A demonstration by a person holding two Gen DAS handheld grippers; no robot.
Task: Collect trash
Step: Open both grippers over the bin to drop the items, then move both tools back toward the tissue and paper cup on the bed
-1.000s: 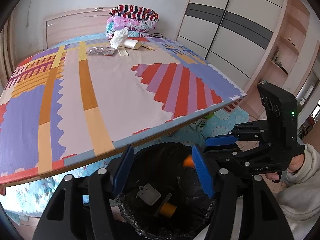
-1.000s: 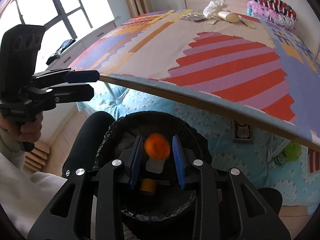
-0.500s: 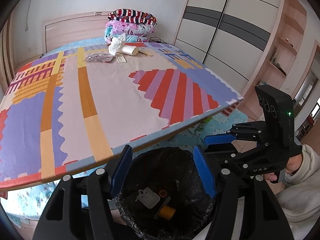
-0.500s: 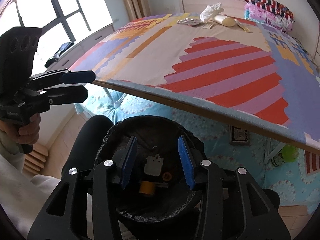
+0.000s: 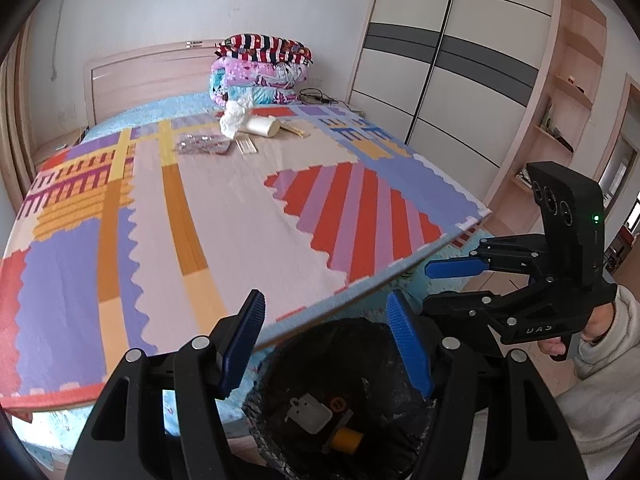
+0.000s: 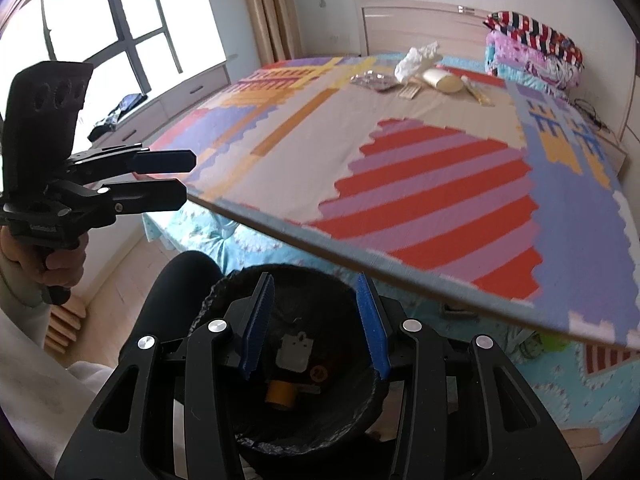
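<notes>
A black-lined trash bin (image 5: 360,360) (image 6: 224,300) stands below the near edge of the bed. It holds a white tag, a small orange cap (image 6: 319,372) and a yellow roll (image 6: 281,394). My left gripper (image 5: 326,340) is open and empty above the bin. My right gripper (image 6: 314,330) is open and empty over the bin; it also shows in the left wrist view (image 5: 448,284). More trash lies far across the bed: a crumpled white tissue (image 5: 236,116), a cream tube (image 5: 262,126), a foil blister pack (image 5: 202,145) and small sticks (image 5: 245,145).
A colourful foam mat (image 5: 224,216) covers the bed and overhangs its near edge. Folded blankets (image 5: 260,68) are stacked at the headboard. A wardrobe (image 5: 452,64) stands to the right, a window (image 6: 100,40) and low cabinet to the left.
My right gripper opened and dropped the orange-capped piece into the bin. Both grippers have since lifted and tilted up, showing more of the bed.
</notes>
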